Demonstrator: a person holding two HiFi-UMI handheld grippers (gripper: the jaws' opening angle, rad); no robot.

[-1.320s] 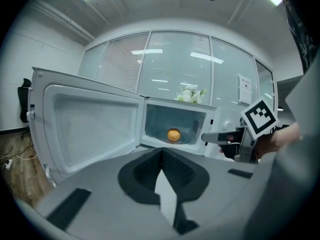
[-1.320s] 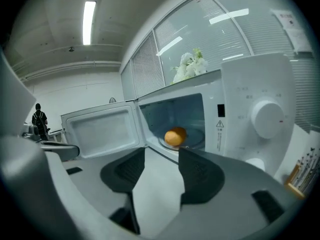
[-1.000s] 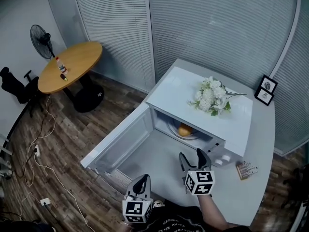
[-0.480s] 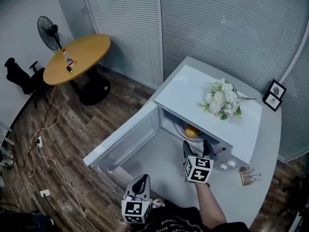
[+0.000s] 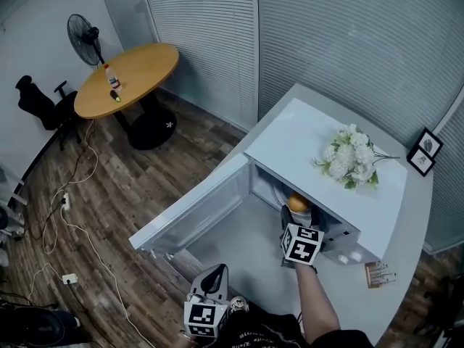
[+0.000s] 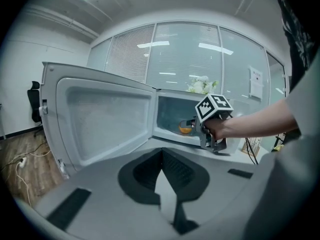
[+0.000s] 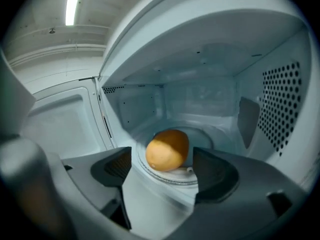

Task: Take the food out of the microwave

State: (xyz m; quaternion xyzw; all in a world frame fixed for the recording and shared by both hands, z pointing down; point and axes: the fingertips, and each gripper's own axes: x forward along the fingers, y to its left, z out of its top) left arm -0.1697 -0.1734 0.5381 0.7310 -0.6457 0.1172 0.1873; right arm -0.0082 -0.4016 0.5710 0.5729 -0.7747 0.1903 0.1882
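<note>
The white microwave (image 5: 319, 147) stands on the grey counter with its door (image 5: 196, 212) swung fully open to the left. An orange round food (image 7: 167, 149) lies on the glass turntable (image 7: 172, 178) inside; it also shows as the orange spot (image 5: 298, 203) and, in the left gripper view, as the same food (image 6: 185, 129). My right gripper (image 7: 162, 166) is open at the oven's mouth, jaws wide, the food just ahead between their tips, untouched. From above, the right gripper (image 5: 299, 214) reaches into the opening. My left gripper (image 5: 214, 272) hangs back near the counter's front edge, shut and empty (image 6: 161, 154).
A bunch of white flowers (image 5: 351, 158) lies on the microwave's top. A small picture frame (image 5: 425, 153) and a printed card (image 5: 379, 274) sit on the counter to the right. Across the wooden floor are a round table (image 5: 134, 75), a fan (image 5: 83, 35) and loose cables.
My right gripper has moved forward across the counter to the microwave's opening, and its jaws have spread wider. The left gripper has stayed where it was.
</note>
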